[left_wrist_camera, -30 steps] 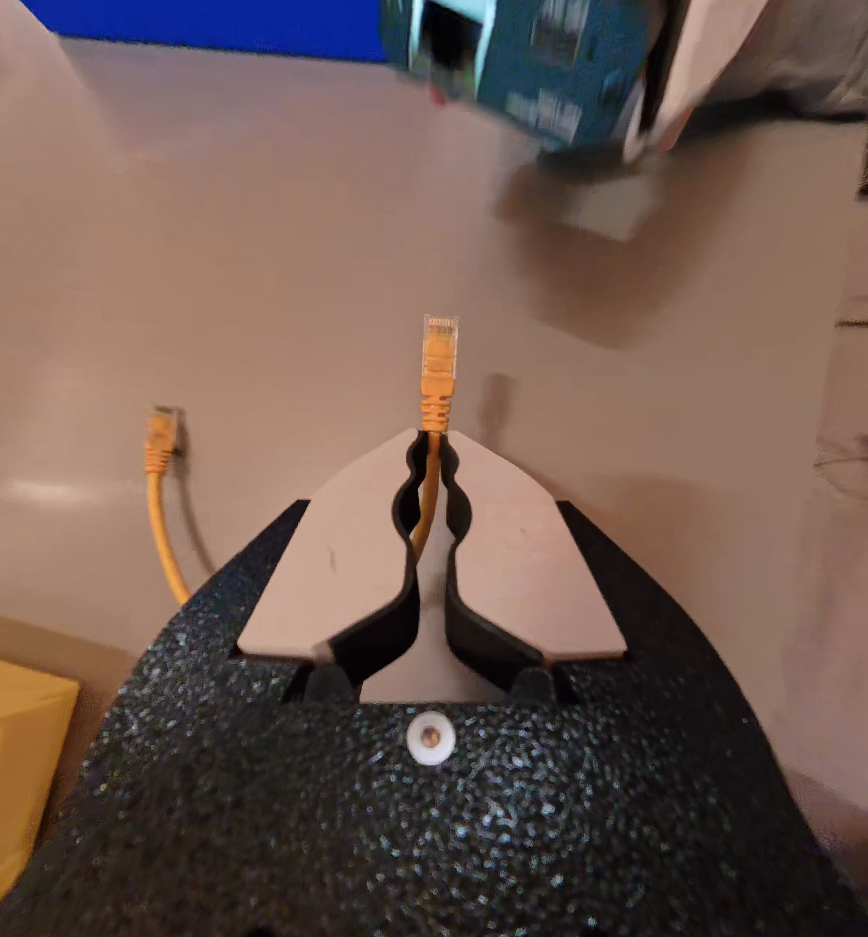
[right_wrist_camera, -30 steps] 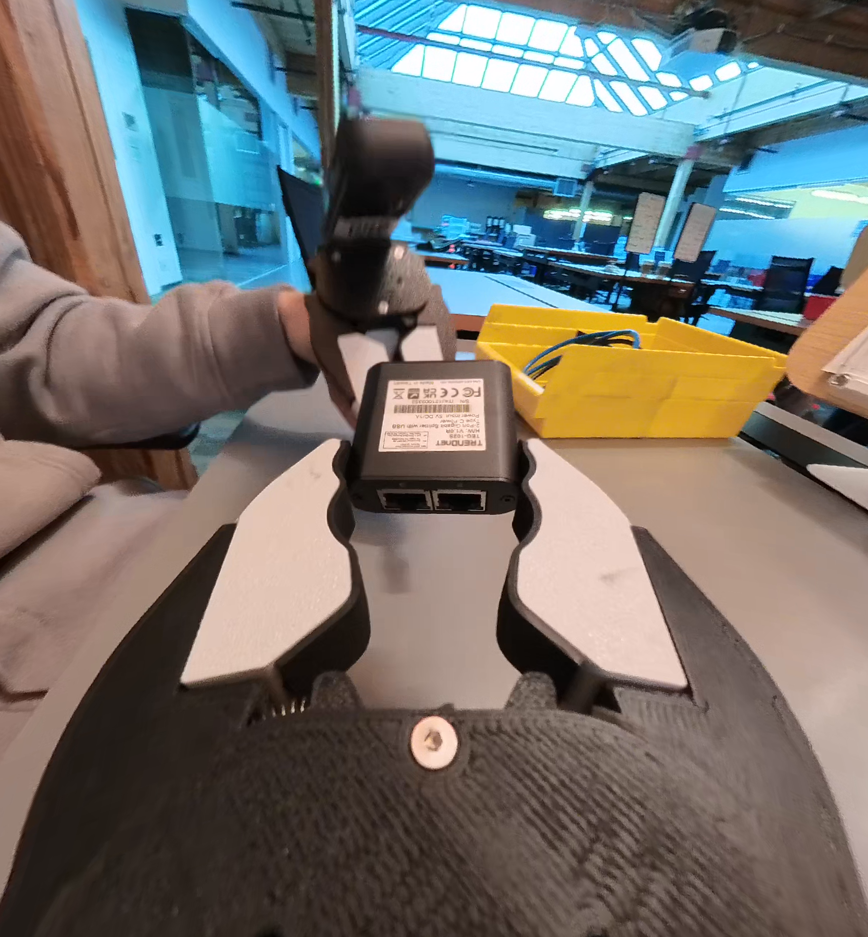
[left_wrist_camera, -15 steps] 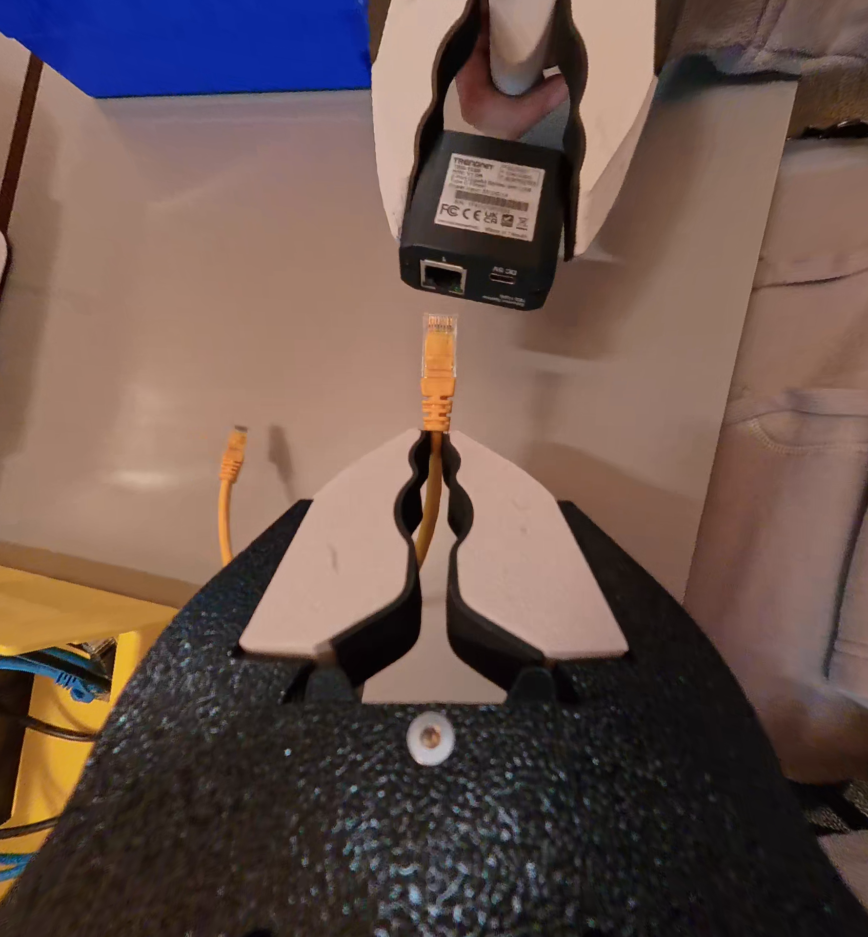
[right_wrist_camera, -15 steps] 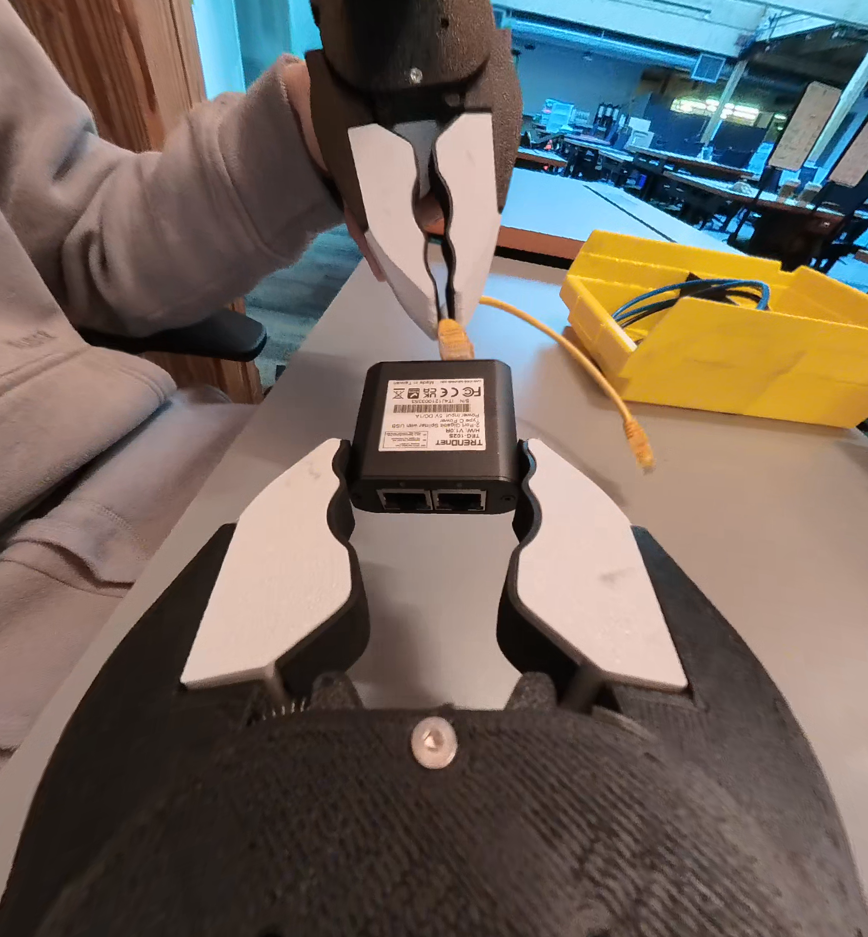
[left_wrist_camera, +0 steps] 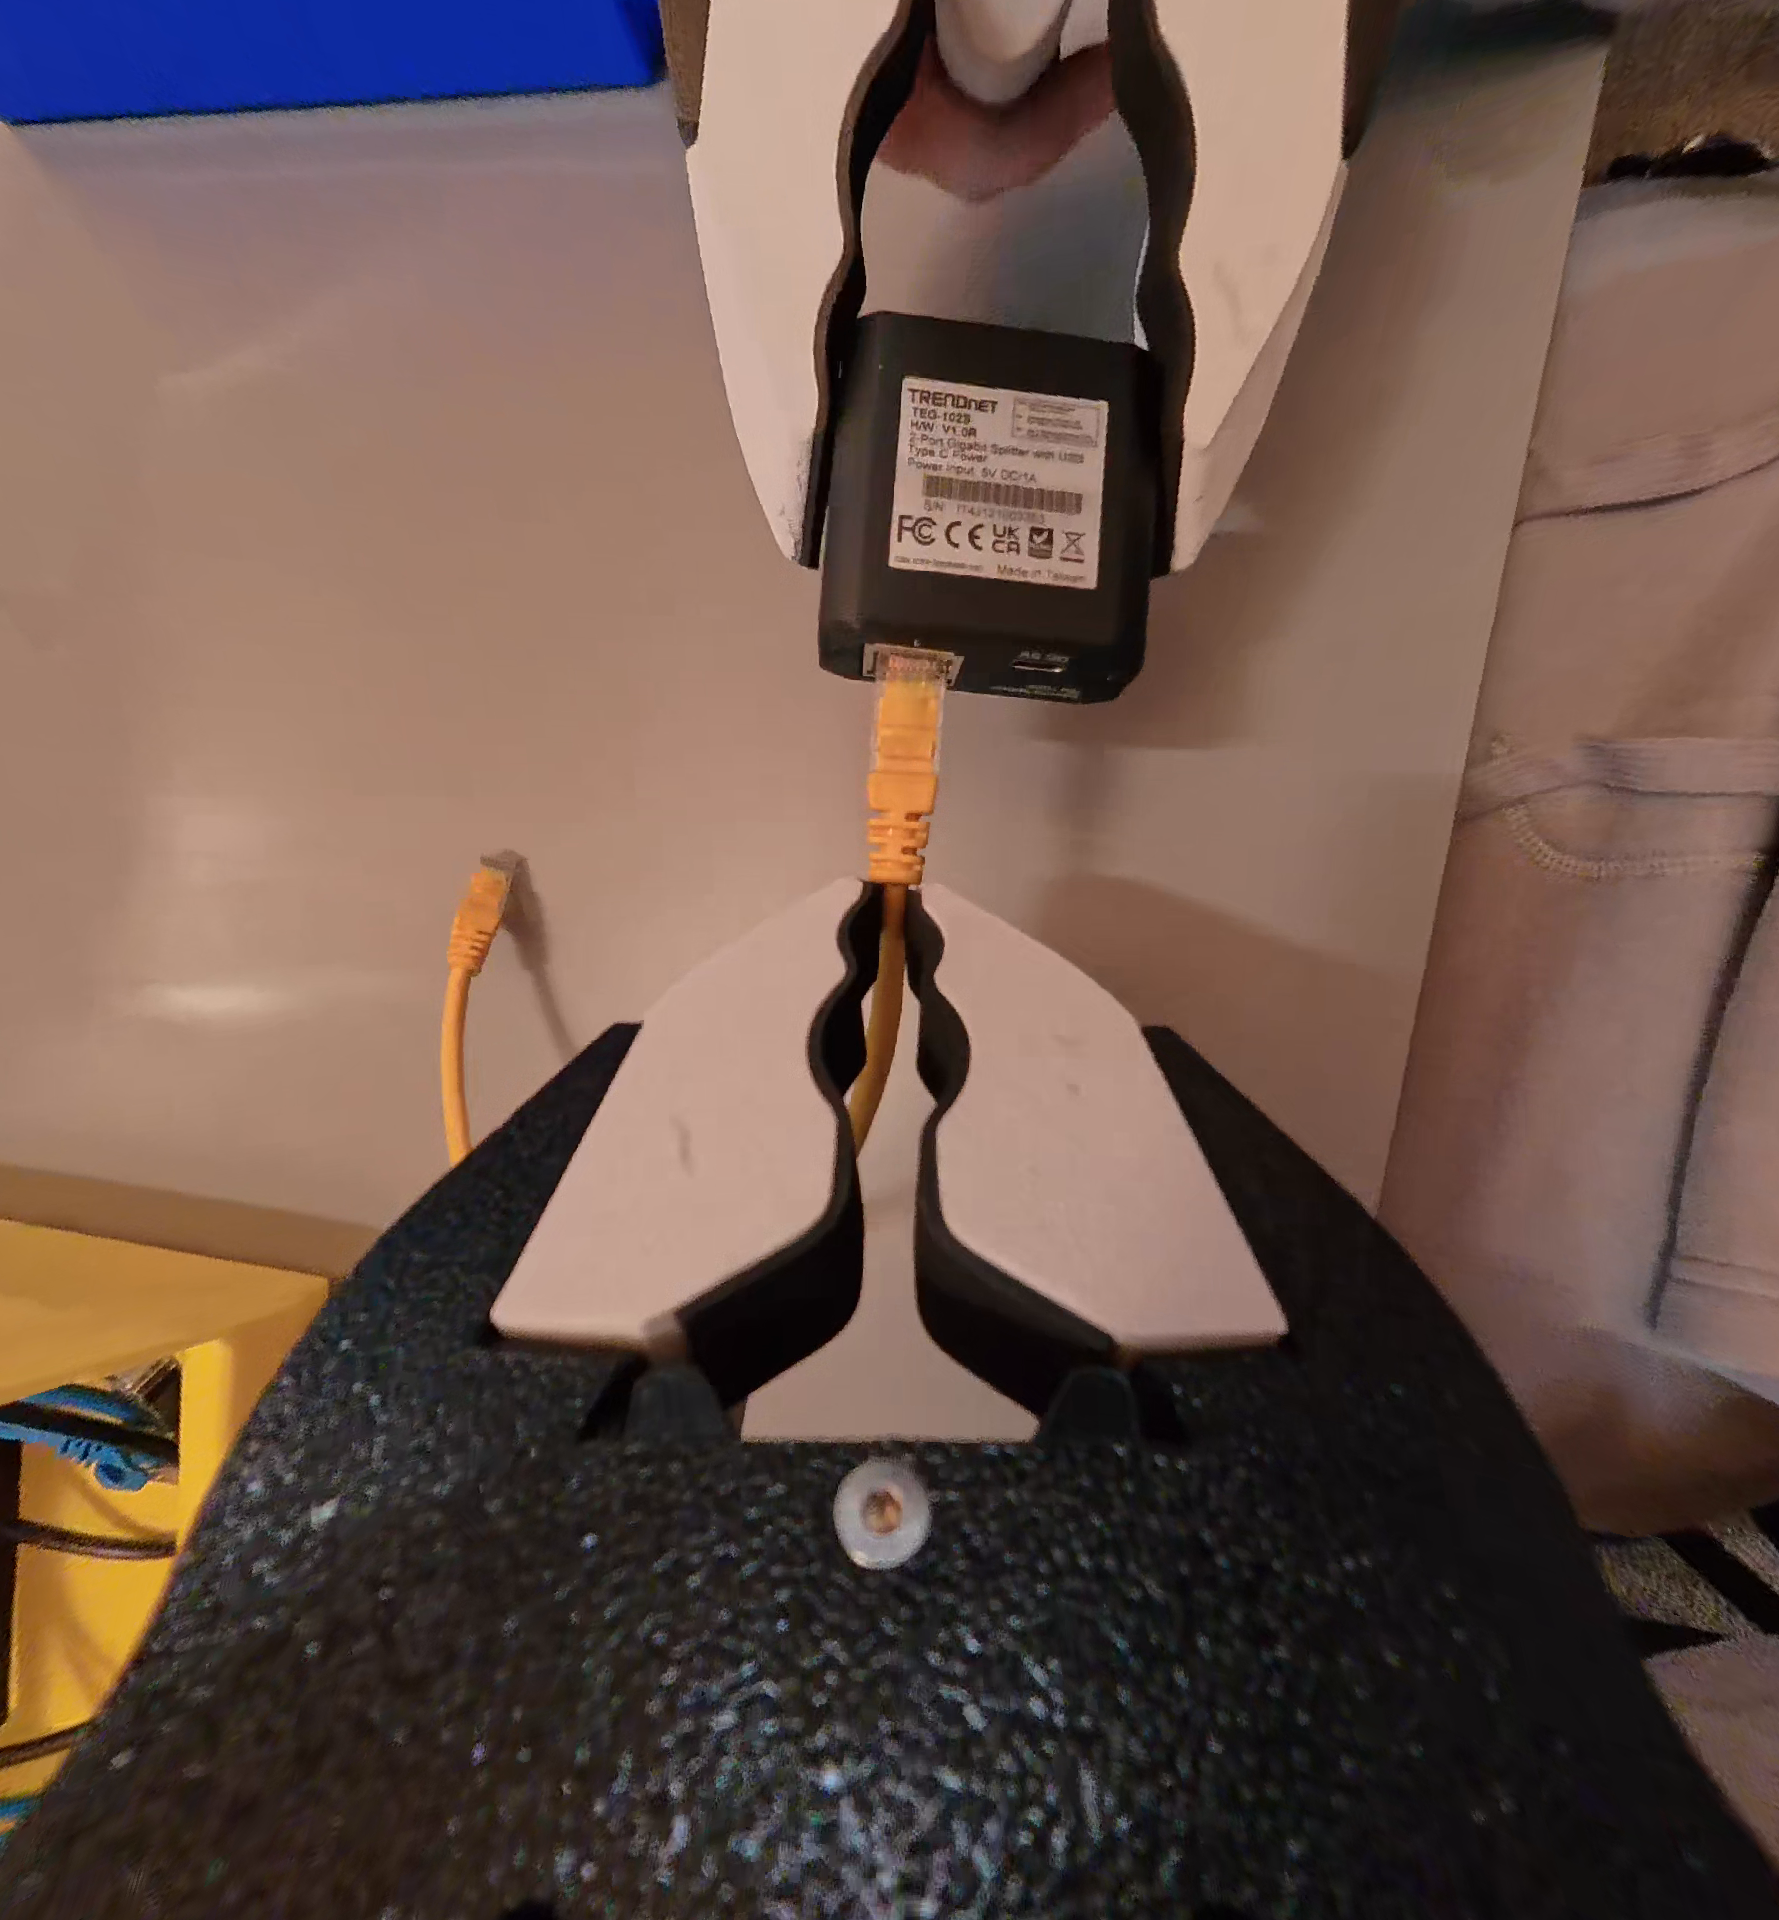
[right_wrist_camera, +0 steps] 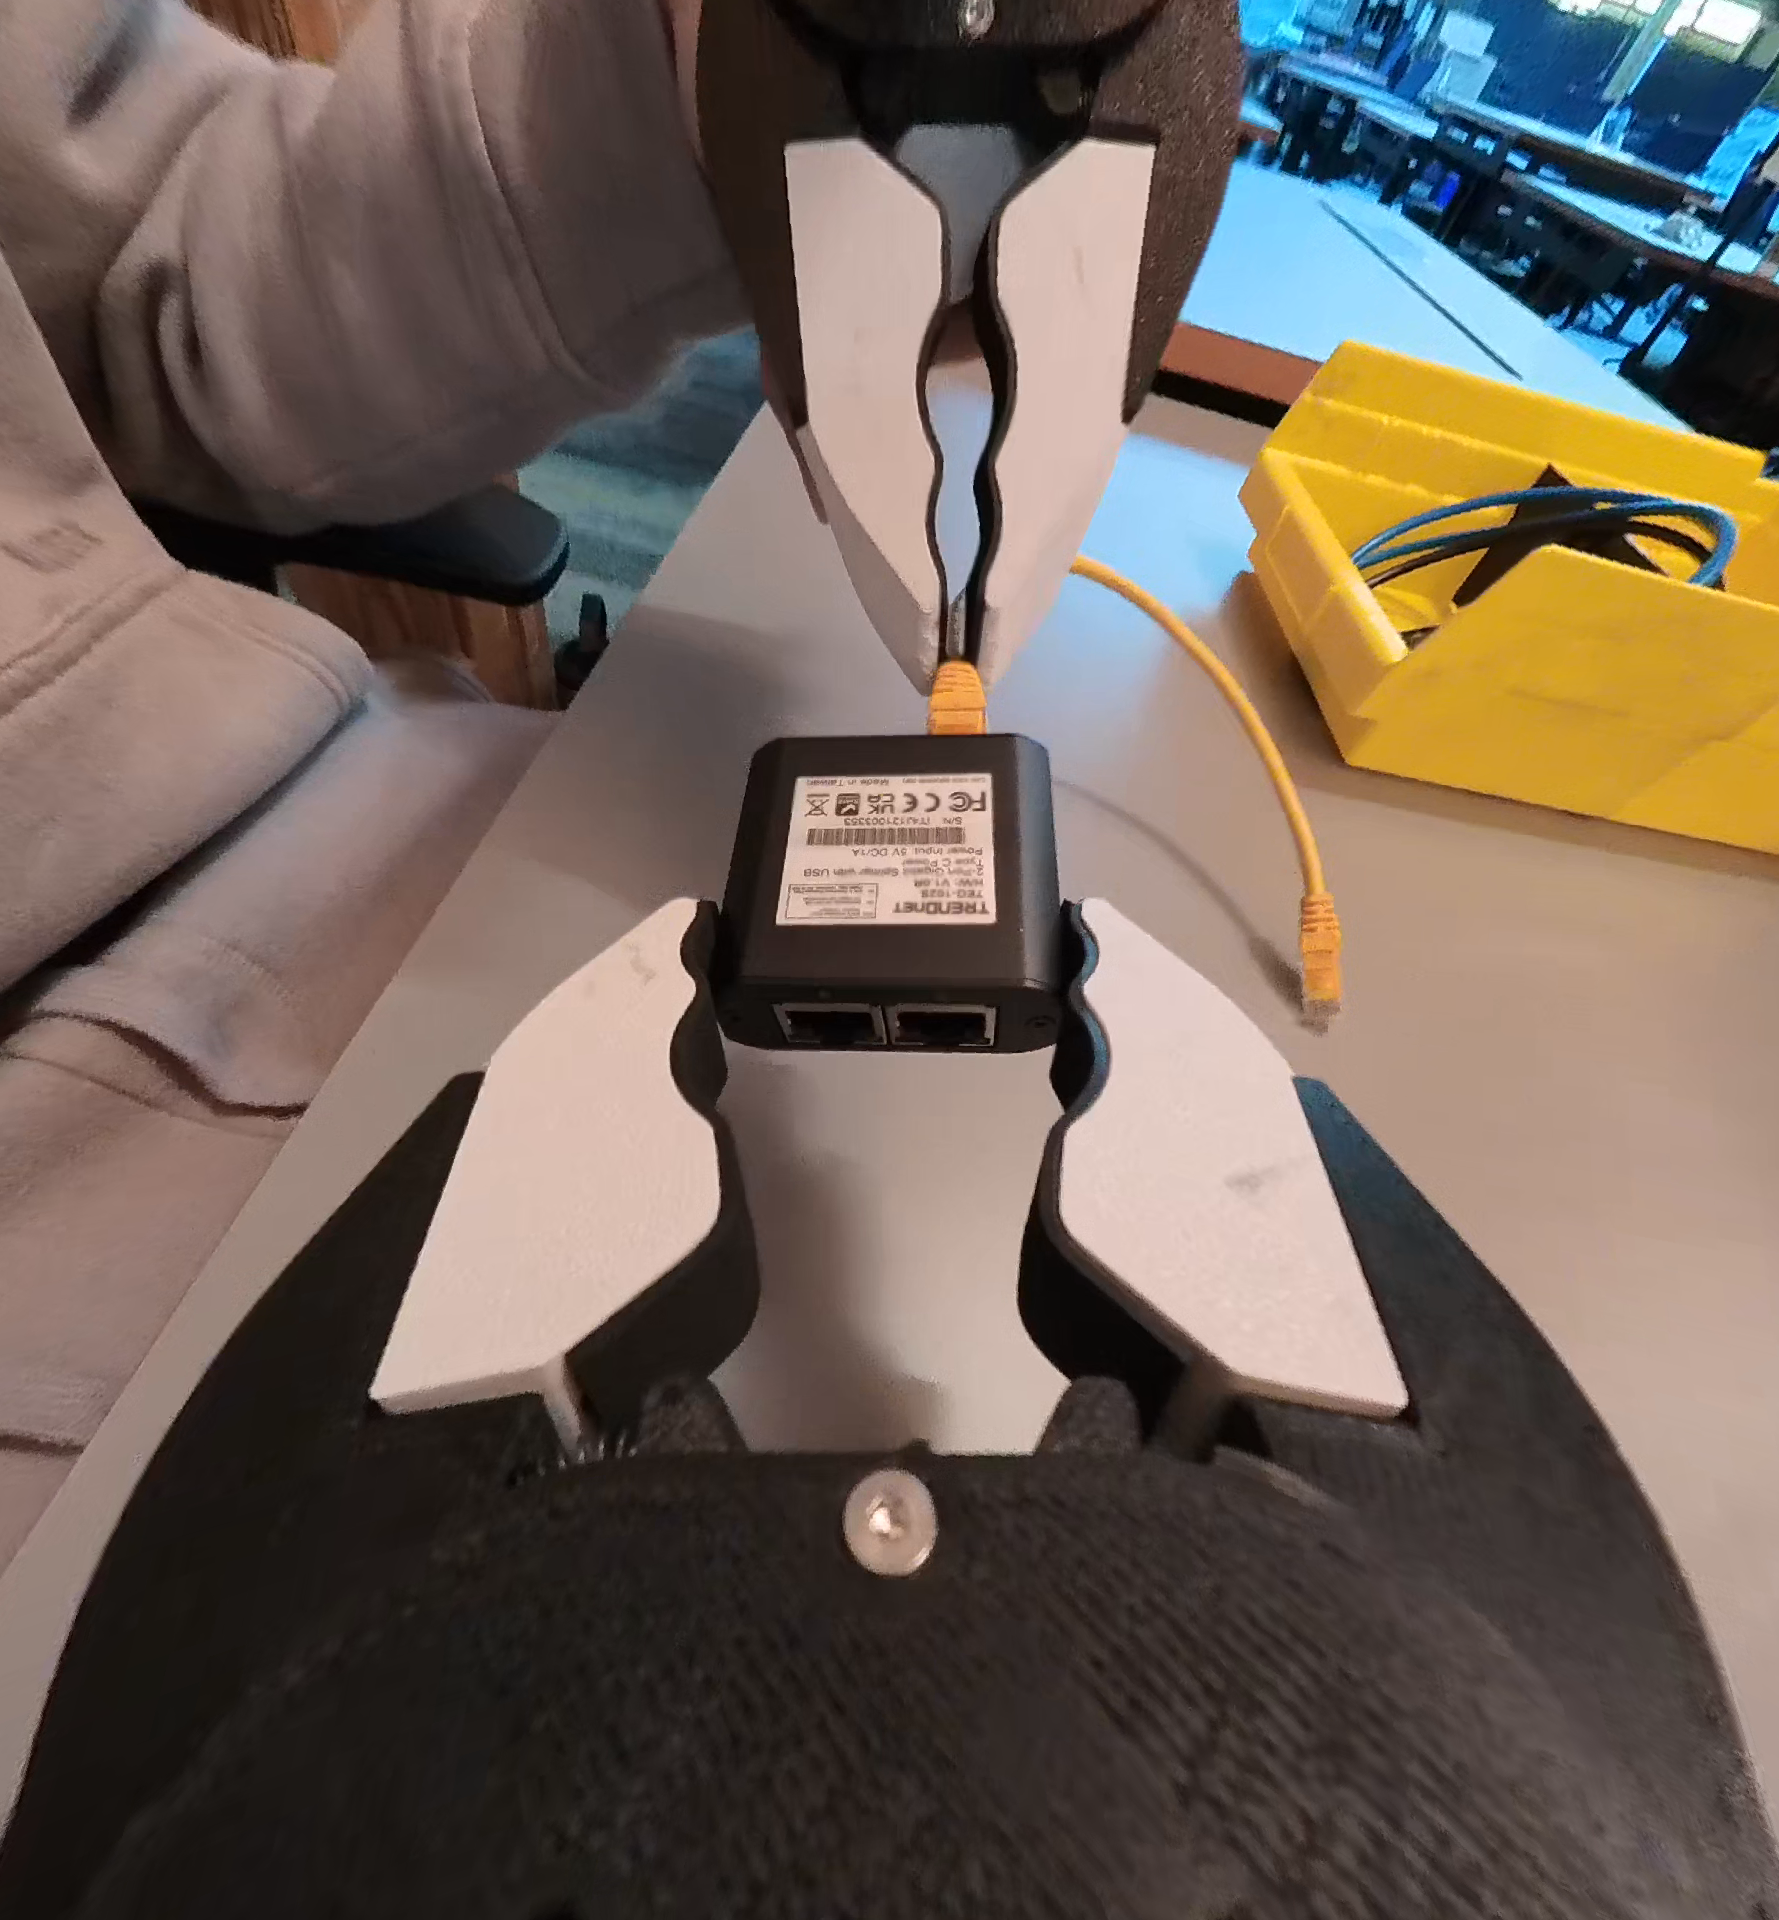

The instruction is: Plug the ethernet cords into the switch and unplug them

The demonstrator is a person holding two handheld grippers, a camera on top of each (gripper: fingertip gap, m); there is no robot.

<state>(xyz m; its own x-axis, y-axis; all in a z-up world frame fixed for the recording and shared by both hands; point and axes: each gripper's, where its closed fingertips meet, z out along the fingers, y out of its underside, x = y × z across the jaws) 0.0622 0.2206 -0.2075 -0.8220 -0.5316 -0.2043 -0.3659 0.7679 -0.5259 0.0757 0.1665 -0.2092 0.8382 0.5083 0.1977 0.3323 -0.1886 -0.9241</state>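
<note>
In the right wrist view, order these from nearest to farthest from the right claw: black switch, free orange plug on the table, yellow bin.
1. Black switch, held in the right claw.
2. Free orange plug, to the right on the table.
3. Yellow bin, far right, behind the plug.

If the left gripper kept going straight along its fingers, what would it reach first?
The black switch, probably: the left gripper pinches the orange cord, whose plug tip is already at the switch's port, held by the right gripper.
</note>
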